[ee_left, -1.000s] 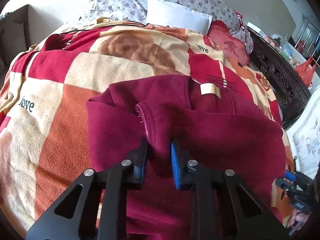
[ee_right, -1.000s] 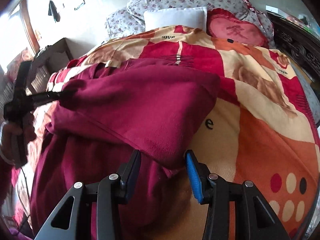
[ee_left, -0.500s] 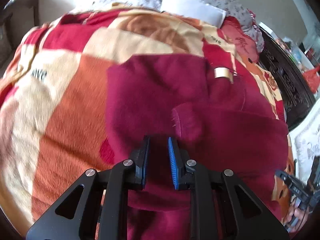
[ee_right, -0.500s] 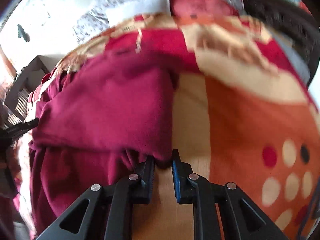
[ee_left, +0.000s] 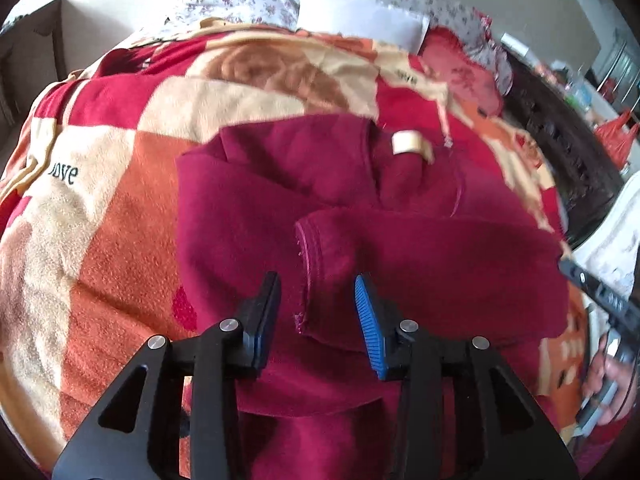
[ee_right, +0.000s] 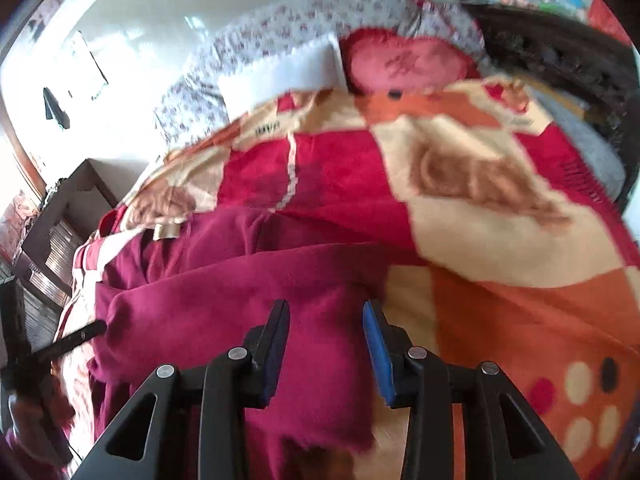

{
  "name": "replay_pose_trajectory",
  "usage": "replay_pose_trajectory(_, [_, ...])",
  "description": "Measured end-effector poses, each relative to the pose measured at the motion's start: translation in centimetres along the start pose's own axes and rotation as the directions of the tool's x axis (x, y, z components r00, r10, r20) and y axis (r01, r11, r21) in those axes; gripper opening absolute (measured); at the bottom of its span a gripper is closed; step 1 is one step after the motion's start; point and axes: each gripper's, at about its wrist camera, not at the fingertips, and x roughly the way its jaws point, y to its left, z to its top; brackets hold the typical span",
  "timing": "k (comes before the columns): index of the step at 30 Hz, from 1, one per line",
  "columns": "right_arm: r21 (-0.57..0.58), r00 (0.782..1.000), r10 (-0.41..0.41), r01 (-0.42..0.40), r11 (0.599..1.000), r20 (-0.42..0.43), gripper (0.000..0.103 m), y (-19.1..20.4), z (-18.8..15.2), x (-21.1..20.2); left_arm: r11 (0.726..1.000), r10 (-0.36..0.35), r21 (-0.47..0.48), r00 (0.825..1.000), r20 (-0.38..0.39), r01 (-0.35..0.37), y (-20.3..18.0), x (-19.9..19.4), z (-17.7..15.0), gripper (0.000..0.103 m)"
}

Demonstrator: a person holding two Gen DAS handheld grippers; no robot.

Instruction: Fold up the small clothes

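Observation:
A dark red fleece garment [ee_left: 256,216] lies on the bed, with a sleeve [ee_left: 420,264] folded across its body and a tan neck label [ee_left: 406,142] at its far end. My left gripper [ee_left: 316,304] is open just above the sleeve's cuff and holds nothing. In the right wrist view the same garment [ee_right: 224,304] lies at the left, and my right gripper [ee_right: 326,340] is open over its folded right edge, empty. The other gripper shows at the right edge of the left wrist view [ee_left: 604,300] and at the left edge of the right wrist view [ee_right: 64,344].
A red, orange and cream blanket [ee_left: 100,240] covers the bed. A white pillow [ee_left: 360,14], a floral pillow [ee_right: 280,32] and a red cushion [ee_right: 404,66] lie at the head. A dark carved wooden frame [ee_left: 560,140] runs along the right side.
Both grippers have opened and let go of the garment. The sleeve now lies folded across the body, and the right edge lies flat on the blanket.

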Motion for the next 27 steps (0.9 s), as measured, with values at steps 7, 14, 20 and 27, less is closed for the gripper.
replay_pose_trajectory(7, [0.088, 1.0, -0.02, 0.02, 0.996, -0.003, 0.037, -1.7, 2.3, 5.0, 1.0, -0.005, -0.016, 1.0, -0.028, 0.004, 0.0, 1.9, -0.6, 0.051])
replay_pose_trajectory(14, [0.098, 1.0, 0.014, -0.015, 0.995, 0.01, 0.037, -2.1, 1.4, 1.8, 0.996, -0.069, -0.05, 0.997, -0.03, 0.067, -0.3, 1.8, -0.6, 0.063])
replay_pose_trajectory(20, [0.118, 0.999, 0.038, -0.039, 0.992, 0.003, 0.038, -3.4, -1.5, -1.2, 0.997, -0.059, -0.055, 0.998, -0.036, 0.057, -0.6, 2.6, -0.8, 0.065])
replay_pose_trajectory(27, [0.104, 0.998, 0.061, -0.06, 0.993, -0.005, 0.04, -2.6, -3.2, -2.4, 0.999, -0.035, -0.024, 0.999, -0.003, 0.035, -1.3, 2.7, -0.7, 0.022])
